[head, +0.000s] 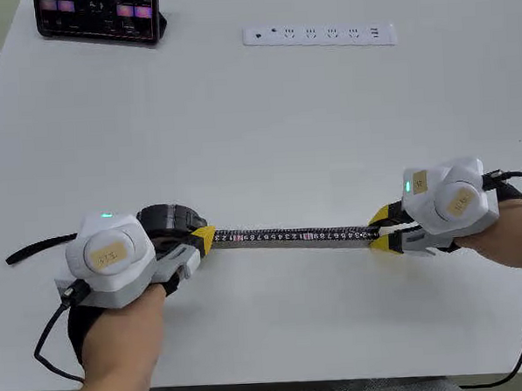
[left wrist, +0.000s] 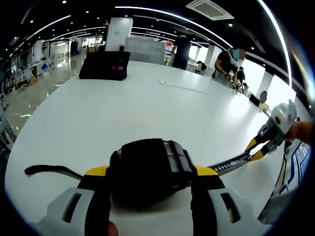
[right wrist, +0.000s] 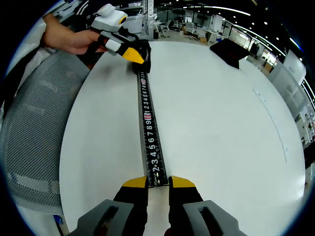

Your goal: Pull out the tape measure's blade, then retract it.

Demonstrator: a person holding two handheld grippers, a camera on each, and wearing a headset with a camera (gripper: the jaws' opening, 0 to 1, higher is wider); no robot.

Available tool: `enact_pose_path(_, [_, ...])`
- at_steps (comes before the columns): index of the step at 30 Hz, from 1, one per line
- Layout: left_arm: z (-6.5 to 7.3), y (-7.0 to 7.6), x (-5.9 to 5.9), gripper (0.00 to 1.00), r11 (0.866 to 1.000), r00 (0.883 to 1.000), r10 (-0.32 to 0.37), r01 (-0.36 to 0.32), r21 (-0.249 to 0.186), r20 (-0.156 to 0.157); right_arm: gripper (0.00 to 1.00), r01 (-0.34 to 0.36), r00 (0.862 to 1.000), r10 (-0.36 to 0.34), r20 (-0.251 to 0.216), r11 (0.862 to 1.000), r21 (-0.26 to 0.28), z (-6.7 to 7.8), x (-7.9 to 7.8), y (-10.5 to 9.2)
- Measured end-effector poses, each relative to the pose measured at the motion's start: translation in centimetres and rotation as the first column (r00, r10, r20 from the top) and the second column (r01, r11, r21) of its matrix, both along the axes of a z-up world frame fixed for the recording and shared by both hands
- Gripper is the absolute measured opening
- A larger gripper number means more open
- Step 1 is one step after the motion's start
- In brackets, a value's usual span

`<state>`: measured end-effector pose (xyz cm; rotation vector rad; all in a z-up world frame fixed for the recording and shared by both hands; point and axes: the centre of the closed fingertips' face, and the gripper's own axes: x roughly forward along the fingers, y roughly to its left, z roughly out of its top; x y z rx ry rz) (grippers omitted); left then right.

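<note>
Now left gripper point(head: 198, 243) clamps case point(head: 168, 220), right gripper point(head: 385, 228) pinches blade point(head: 294, 237); tablet point(head: 98, 13), power strip point(head: 320, 35) beyond.

Dark tablet point(head: 98, 16), white power strip point(head: 319, 35)

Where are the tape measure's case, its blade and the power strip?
The case point(left wrist: 150, 167): left gripper view, on its black top.
The blade point(right wrist: 149, 132): right gripper view, on its numbered middle.
The power strip point(head: 319, 36): head view, on its white middle.
</note>
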<state>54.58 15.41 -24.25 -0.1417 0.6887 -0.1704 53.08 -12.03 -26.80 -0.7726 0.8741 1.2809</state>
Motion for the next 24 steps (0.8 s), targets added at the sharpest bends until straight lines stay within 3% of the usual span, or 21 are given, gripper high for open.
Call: enact_pose_path(24, [-0.17,0.01,0.03,0.61,1.000,1.000,-0.007,0.007,-0.001,-0.025,0.11,-0.004,1.000,0.004,-0.003,1.000,-0.006,-0.14,0.08,0.04])
